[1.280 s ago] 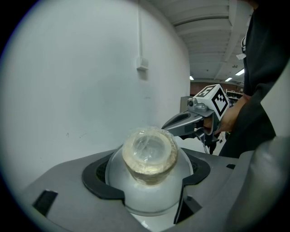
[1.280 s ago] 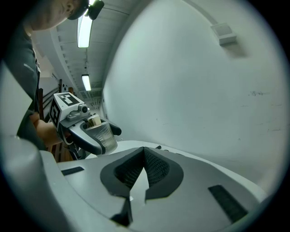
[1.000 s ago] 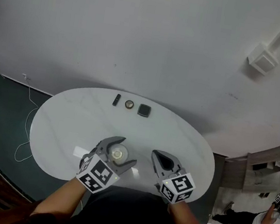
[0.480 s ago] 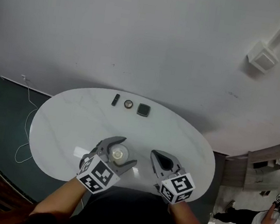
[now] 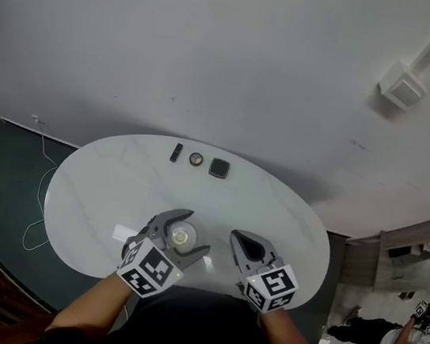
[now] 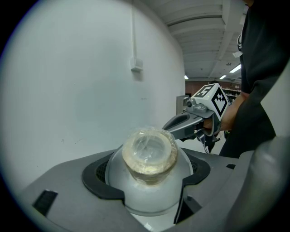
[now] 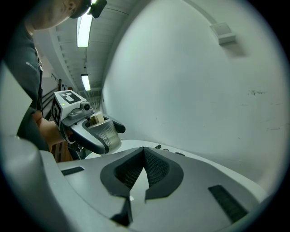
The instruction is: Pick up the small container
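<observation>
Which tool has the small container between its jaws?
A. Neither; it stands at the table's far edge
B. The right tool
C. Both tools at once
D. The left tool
D: the small container sits between the jaws of the left tool, with a pad against each of its sides, while the right tool has its jaws together on nothing.

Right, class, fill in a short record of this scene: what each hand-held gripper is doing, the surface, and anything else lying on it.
Left hand-held gripper: shut on small container
Right hand-held gripper: jaws together, nothing between them
Surface: white oval table
Far edge of table: slim dark item, round item, dark square item, in a row
</observation>
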